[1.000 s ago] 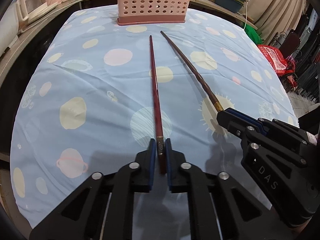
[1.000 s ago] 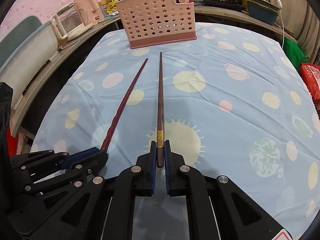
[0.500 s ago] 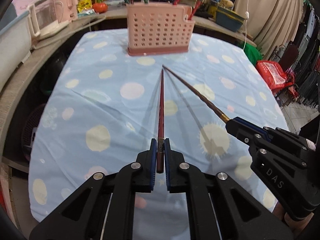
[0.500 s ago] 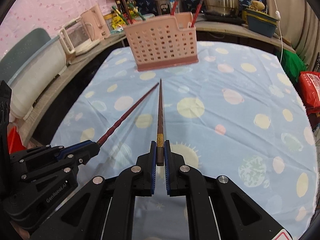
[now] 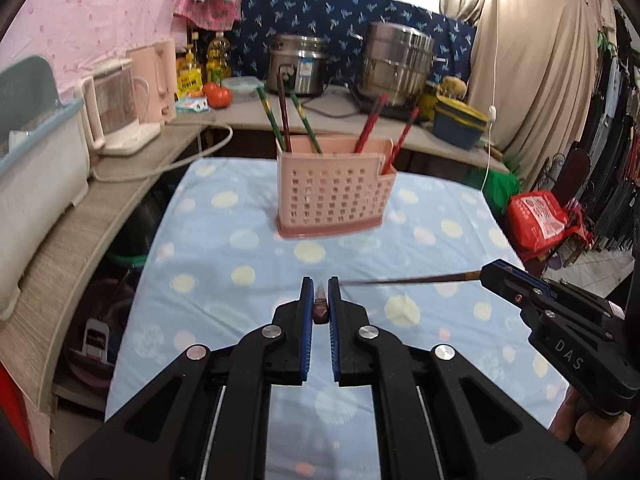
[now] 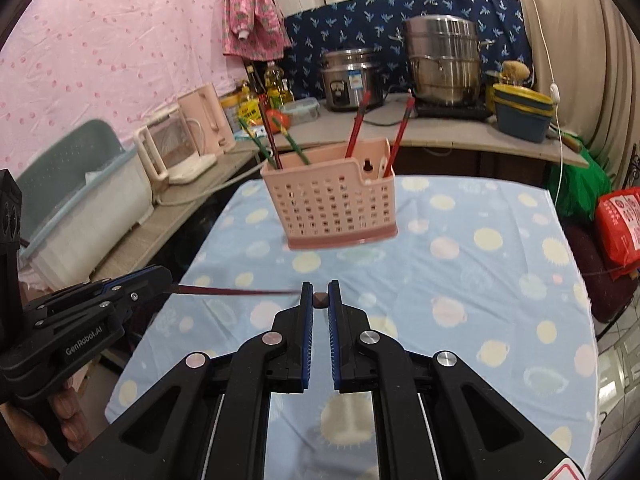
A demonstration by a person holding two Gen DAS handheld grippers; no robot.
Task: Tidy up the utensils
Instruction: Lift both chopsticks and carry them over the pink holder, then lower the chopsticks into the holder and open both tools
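Observation:
My left gripper [image 5: 319, 292] is shut on a dark red chopstick [image 5: 320, 307], seen end-on; its shaft shows in the right wrist view [image 6: 232, 291]. My right gripper [image 6: 319, 294] is shut on a brown chopstick [image 6: 319, 300], also end-on; its shaft shows in the left wrist view [image 5: 412, 279]. Both are held in the air above the blue tablecloth [image 5: 248, 312]. The pink perforated utensil basket [image 5: 330, 196] stands ahead at the table's far end [image 6: 334, 210], holding green, dark and red chopsticks [image 5: 370, 126].
A counter behind the table carries steel pots [image 5: 396, 64], a pink kettle [image 5: 154, 84], bottles and a blue tub [image 5: 460, 124]. A white bin [image 5: 36, 160] stands on the left ledge. A red bag [image 5: 538, 220] lies right of the table.
Both grippers lifted their chopsticks off the tablecloth and tilted up, so the sticks now point forward and the basket and counter have come into view. The chopsticks stay gripped.

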